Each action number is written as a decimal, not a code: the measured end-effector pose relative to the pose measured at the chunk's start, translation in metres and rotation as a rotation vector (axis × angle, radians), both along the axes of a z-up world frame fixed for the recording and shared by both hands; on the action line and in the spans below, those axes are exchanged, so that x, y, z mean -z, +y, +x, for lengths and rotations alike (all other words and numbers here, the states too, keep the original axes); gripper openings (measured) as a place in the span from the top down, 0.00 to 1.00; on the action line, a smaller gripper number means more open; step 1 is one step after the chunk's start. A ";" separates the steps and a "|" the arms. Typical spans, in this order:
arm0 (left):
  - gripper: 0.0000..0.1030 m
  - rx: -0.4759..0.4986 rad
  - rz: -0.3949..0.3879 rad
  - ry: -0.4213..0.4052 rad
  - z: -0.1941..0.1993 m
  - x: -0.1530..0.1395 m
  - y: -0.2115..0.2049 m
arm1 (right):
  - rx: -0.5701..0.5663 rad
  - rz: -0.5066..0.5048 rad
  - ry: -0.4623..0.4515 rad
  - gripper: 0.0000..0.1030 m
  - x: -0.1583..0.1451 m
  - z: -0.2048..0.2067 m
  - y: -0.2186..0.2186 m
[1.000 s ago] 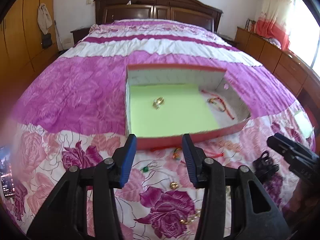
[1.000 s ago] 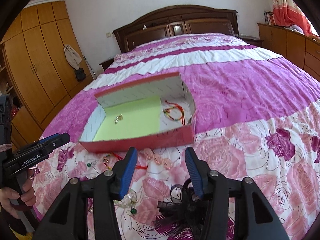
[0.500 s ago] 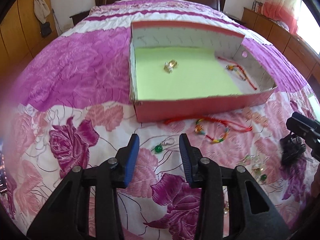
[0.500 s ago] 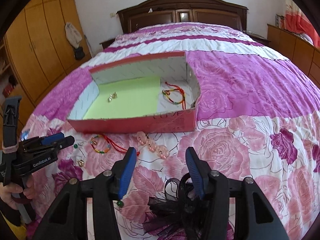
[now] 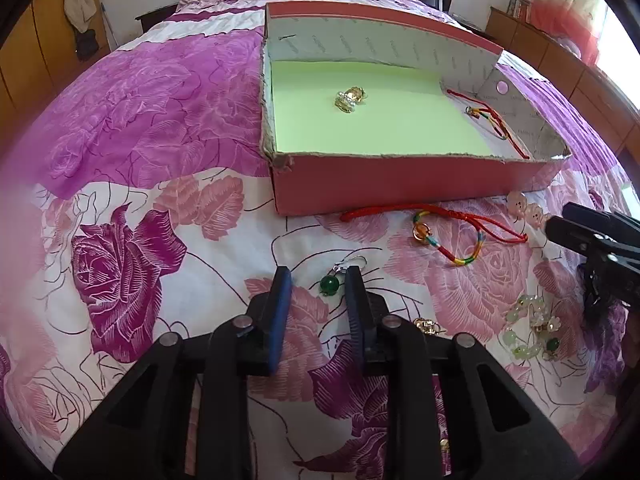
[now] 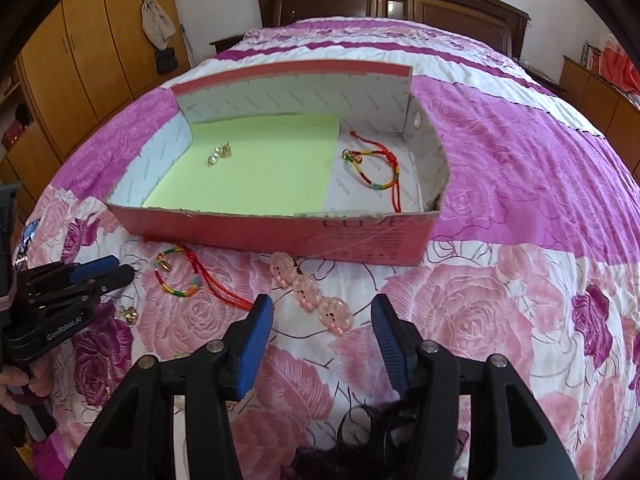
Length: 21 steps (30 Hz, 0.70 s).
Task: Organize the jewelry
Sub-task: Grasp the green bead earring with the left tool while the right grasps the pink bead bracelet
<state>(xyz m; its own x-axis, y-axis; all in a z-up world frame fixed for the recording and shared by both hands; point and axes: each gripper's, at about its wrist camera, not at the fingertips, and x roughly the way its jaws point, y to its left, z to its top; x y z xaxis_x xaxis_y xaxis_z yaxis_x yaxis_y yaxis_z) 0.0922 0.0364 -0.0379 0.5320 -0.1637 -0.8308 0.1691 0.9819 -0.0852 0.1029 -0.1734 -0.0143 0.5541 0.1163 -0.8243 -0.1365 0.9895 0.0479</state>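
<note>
R gripper (image 6: 322, 316) open over pink bead bracelet (image 6: 308, 292), near red box (image 6: 280, 232).

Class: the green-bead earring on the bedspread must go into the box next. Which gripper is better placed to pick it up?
Left. The left gripper already straddles the green-bead earring, jaws just closing; the right gripper hovers over the pink beads.

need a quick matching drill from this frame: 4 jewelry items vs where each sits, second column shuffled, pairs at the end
Items:
1. green bead earring
2. gold rings
3. pink bead bracelet
4. woven bracelet in the box

Places:
A. on the green sheet in the red box
B. on the bedspread, ahead of the open right gripper
C. on the box's white floor, beside the green sheet
D. on the bedspread, between the left gripper fingers, which have just been closing

Pairs: 1-D, 2-A, 3-B, 4-C
</note>
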 end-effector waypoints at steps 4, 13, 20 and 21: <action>0.85 0.004 -0.003 -0.002 0.000 0.003 -0.001 | 0.001 -0.013 0.030 0.47 0.012 0.007 0.001; 0.99 -0.018 -0.040 0.000 -0.001 0.001 0.007 | -0.011 -0.029 0.033 0.68 0.023 0.013 0.003; 0.99 -0.008 -0.066 -0.033 -0.013 -0.016 0.006 | -0.015 0.002 0.012 0.69 0.014 0.001 0.000; 0.99 -0.005 -0.066 -0.045 -0.016 -0.020 0.005 | -0.012 0.009 0.009 0.70 0.012 -0.001 -0.001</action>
<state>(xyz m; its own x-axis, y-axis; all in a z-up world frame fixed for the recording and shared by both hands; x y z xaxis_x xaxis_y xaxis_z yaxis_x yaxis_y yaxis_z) 0.0762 0.0414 -0.0180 0.5695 -0.2145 -0.7935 0.1694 0.9752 -0.1421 0.1020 -0.1744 -0.0263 0.5451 0.1308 -0.8281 -0.1482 0.9872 0.0584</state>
